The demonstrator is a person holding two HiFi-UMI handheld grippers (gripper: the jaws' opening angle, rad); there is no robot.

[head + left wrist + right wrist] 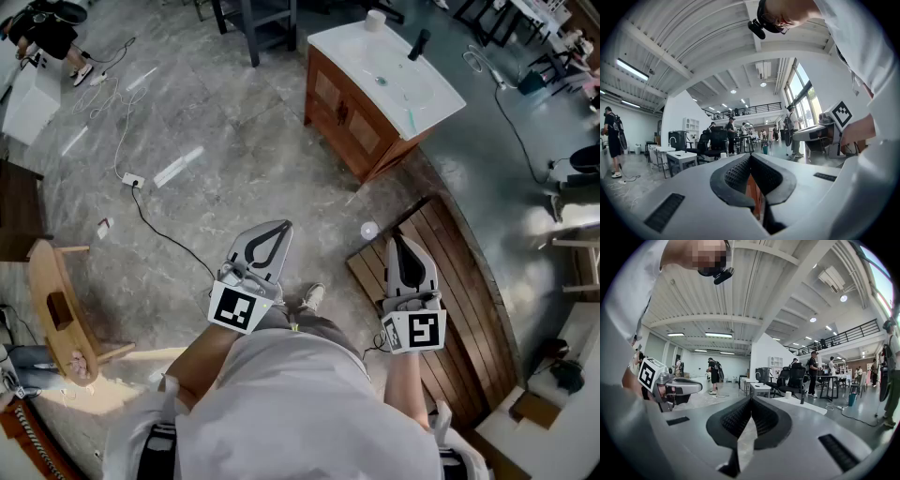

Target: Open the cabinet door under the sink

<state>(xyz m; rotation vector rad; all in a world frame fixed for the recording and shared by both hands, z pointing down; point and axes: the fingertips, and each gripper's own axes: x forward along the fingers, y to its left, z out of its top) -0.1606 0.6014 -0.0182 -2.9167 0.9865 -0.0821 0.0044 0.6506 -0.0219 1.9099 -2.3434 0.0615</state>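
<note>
1. The left gripper had its jaws fully together, tips touching, with nothing between them. A sliver of orange-brown wood showed through the gap behind the tips, probably the cabinet.
2. The right gripper was the same, with its jaws closed tip to tip and empty.
3. The cabinet stood well ahead of both grippers across the floor, under the white sink. Its doors were shut, with small dark handles where they met.
4. Likely risk: with both jaws closed, neither could take a handle until it opened. A late opening could knock the tips against the wood. The handles looked small, so an off-line approach could slip off one.
5. Likely risk: the way in ran past the edge of the wooden decking, and a cable trailed over the floor to the left. Either could catch a foot.
6. Both grippers were held out in front, side by side and apart, pointing roughly level toward the cabinet. The left forearm and right forearm were bent close to the body.
</note>
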